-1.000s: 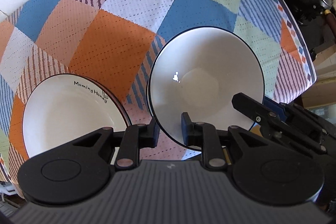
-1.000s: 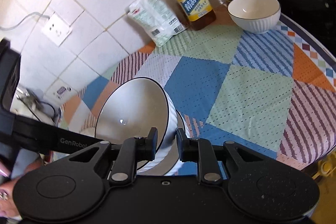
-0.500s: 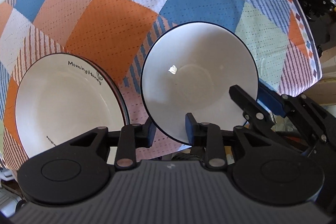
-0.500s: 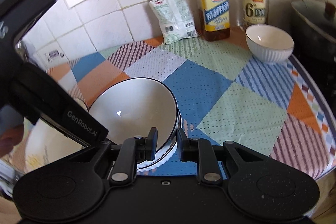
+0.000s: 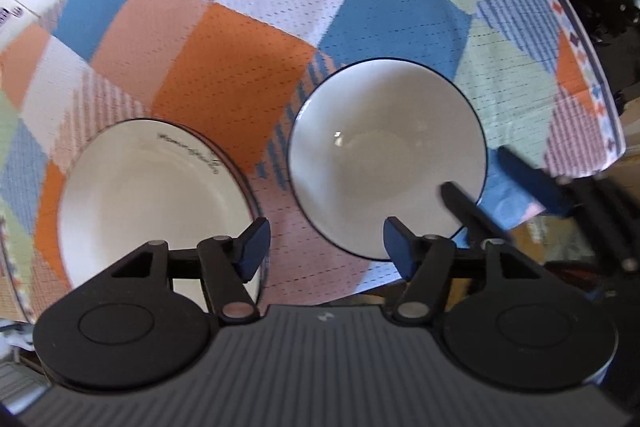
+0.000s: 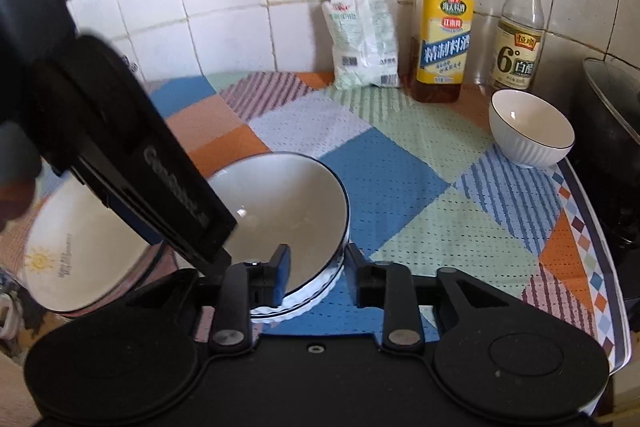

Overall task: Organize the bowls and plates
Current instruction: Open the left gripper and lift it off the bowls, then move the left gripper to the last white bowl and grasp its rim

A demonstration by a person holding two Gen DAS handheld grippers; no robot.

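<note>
The left tool had spread wide since half a second before, when it sat nearly pressed together at the near rim of the black-rimmed bowl; its blue pads now stood apart with nothing between them. The right tool had likewise parted and now straddled that bowl's near right rim, though whether a pad still touched it was hard to tell. The bowl sat nested on a ribbed white dish on the patchwork-covered table, just right of the lettered plate. A small ribbed bowl remained at the far right, near the oil bottle, vinegar bottle and salt packet.
</note>
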